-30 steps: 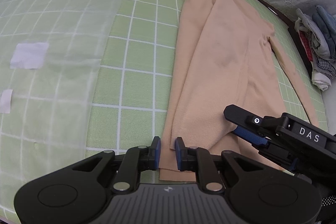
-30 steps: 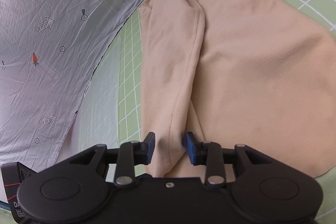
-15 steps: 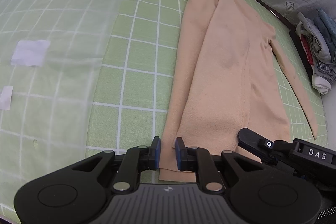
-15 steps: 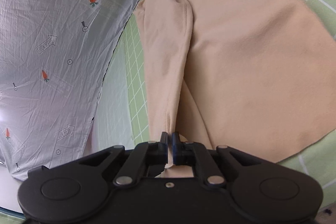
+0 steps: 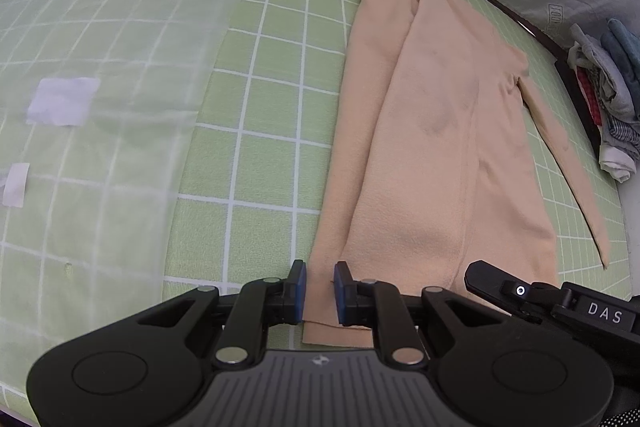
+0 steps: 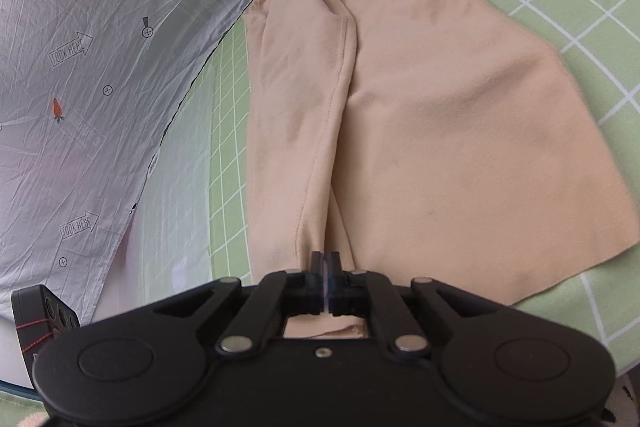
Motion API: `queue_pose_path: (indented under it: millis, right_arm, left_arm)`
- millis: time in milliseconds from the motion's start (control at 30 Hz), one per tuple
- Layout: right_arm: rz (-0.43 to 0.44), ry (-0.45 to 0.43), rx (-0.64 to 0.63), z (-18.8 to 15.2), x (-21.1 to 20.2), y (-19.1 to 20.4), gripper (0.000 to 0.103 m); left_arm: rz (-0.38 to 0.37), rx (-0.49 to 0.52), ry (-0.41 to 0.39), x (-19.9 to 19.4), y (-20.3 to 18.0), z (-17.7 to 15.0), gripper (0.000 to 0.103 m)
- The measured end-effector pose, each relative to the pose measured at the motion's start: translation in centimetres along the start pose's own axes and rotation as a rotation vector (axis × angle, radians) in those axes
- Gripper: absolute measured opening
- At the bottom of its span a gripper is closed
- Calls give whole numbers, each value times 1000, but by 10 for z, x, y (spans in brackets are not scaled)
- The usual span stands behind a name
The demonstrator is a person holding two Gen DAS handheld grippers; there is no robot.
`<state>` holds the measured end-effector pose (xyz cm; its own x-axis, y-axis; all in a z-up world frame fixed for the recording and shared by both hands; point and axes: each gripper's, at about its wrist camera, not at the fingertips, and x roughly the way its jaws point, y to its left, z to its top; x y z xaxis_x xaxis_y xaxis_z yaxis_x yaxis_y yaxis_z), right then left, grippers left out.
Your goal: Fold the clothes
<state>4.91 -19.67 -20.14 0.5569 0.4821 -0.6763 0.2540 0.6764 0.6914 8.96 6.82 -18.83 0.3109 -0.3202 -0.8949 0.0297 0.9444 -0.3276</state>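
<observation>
Peach long-sleeved top lying flat on green grid mat, partly folded lengthwise, long axis running from near edge toward far edge, close to mat's right edge. One sleeve trailing along right side. Left tool hovering with fingers spread, straddling hem corner at near edge, not gripping. Right tool pressed together, pinching folded sleeve lying along garment. Heap of clothes sitting beyond right edge.

Left gripper: fingers parted, held low and level.
Right gripper: fingers pressed together, cloth pinched between them.
</observation>
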Motion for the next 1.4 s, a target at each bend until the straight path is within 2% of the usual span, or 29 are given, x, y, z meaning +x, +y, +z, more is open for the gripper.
queue_pose_path:
  millis: [67,200,233,333,400,433,467,500,533,567,633,700,800,967,1133,1267,1400]
  right_arm:
    - [15,6,2,1,1,-1,8]
    - [-21,10,-2,6,-1,-4,18]
    - [-30,5,-5,8,-3,-5,25]
    - [-61,-28,-30,17,-13,-7,35]
    - [-74,-57,-50,23,-22,-9,42]
    - [-82,-71,-62,27,-27,-10,47]
    - [-94,-85,-77,31,-30,-10,48]
    - [-107,-98,-93,36,-33,-11,52]
    - [-129,-108,-107,41,-35,-11,63]
    - [-151,-120,-119,46,-38,-13,70]
    - [-189,-146,-133,58,-43,-21,94]
    - [-226,-171,-146,70,-49,-29,101]
    - [-282,-210,-165,88,-58,-41,102]
    - [-379,-274,-201,118,-72,-61,102]
    - [-559,-328,-270,152,-85,-88,102]
    - [-642,-358,-210,177,-94,-120,102]
    - [-710,-400,-137,201,-101,-148,102]
  left_arm:
    - [10,8,-1,0,-2,0,18]
    - [41,22,9,1,-8,3,19]
    - [55,21,16,1,-10,4,24]
    - [103,27,13,-1,-16,9,39]
    - [122,30,-7,-4,-21,15,40]
    - [125,29,-23,-6,-24,18,45]
    - [134,37,-47,-8,-29,23,50]
    - [146,48,-72,-11,-35,28,62]
    - [165,67,-101,-12,-42,31,73]
    - [186,91,-133,-13,-50,34,76]
    - [218,139,-184,-13,-66,38,86]
    - [223,177,-209,-9,-80,42,89]
    - [221,213,-234,-1,-100,48,91]
    - [203,177,-239,22,-122,62,91]
    - [249,111,-241,44,-128,82,91]
    - [284,66,-225,64,-129,101,91]
    - [315,65,-184,85,-133,113,91]
